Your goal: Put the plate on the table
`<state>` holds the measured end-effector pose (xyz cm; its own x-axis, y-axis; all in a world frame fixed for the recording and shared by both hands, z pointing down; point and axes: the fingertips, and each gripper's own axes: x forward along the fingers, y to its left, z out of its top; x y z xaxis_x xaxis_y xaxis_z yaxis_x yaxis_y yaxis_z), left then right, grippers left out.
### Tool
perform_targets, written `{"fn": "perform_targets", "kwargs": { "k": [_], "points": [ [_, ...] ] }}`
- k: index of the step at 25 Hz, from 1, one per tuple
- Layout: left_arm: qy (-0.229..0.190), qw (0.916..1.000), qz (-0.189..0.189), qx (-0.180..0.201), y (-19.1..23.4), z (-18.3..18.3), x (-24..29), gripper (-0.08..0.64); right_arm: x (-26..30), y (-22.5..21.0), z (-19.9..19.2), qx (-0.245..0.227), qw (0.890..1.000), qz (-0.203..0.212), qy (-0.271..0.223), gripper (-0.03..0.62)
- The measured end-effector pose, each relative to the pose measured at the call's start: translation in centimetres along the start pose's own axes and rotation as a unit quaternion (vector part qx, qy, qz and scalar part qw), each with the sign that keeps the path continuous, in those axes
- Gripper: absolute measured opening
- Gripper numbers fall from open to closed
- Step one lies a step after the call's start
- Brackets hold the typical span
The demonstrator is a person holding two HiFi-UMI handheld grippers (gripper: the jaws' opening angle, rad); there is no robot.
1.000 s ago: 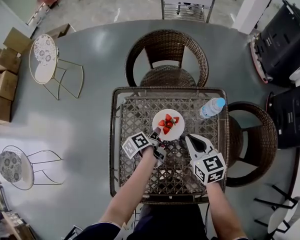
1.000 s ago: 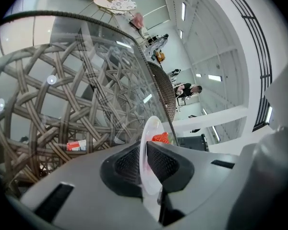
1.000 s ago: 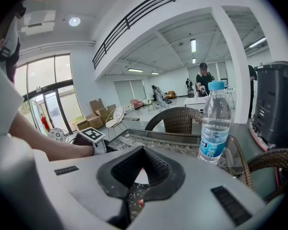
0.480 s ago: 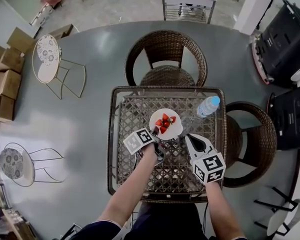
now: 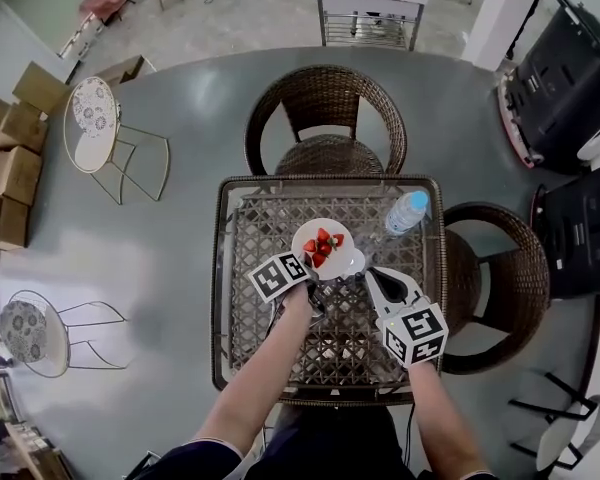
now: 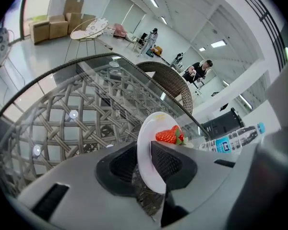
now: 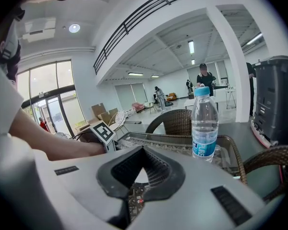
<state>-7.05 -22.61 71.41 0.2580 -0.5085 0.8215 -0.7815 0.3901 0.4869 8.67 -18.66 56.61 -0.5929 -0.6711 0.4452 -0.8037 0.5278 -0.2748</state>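
Observation:
A white plate (image 5: 339, 259) carrying cut strawberries (image 5: 318, 246) is at the middle of the glass-topped wicker table (image 5: 220, 268). My left gripper (image 5: 311, 267) is shut on the plate's near rim. In the left gripper view the plate (image 6: 146, 147) stands edge-on between the pads, with a strawberry (image 6: 170, 135) on it. I cannot tell whether the plate rests on the glass. My right gripper (image 5: 373, 275) hovers just right of the plate, jaws together and holding nothing. Its own view (image 7: 139, 174) shows only a narrow slit between the pads.
A water bottle (image 5: 405, 212) stands upright on the table right of the plate, also visible from the right gripper (image 7: 204, 126). Wicker chairs stand at the far side (image 5: 325, 118) and the right side (image 5: 500, 288). Cardboard boxes (image 5: 10, 158) lie far left.
My left gripper has shifted slightly forward with the plate in its grip, its marker cube drawing closer to the plate. The right gripper and the bottle have stayed in place.

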Motion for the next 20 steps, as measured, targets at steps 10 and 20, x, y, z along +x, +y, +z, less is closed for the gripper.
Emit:
{"fn": "perform_targets", "kwargs": {
  "k": [10, 20],
  "points": [
    [0.008, 0.9979, 0.041, 0.050, 0.6, -0.3, 0.4, 0.091, -0.9, -0.7, -0.4, 0.006, 1.000, -0.010, 0.002, 0.005],
    [0.009, 0.9966, 0.048, 0.067, 0.7, -0.6, 0.0, 0.094, -1.3, -0.1, -0.4, 0.002, 1.000, -0.007, -0.001, 0.005]
  ]
}}
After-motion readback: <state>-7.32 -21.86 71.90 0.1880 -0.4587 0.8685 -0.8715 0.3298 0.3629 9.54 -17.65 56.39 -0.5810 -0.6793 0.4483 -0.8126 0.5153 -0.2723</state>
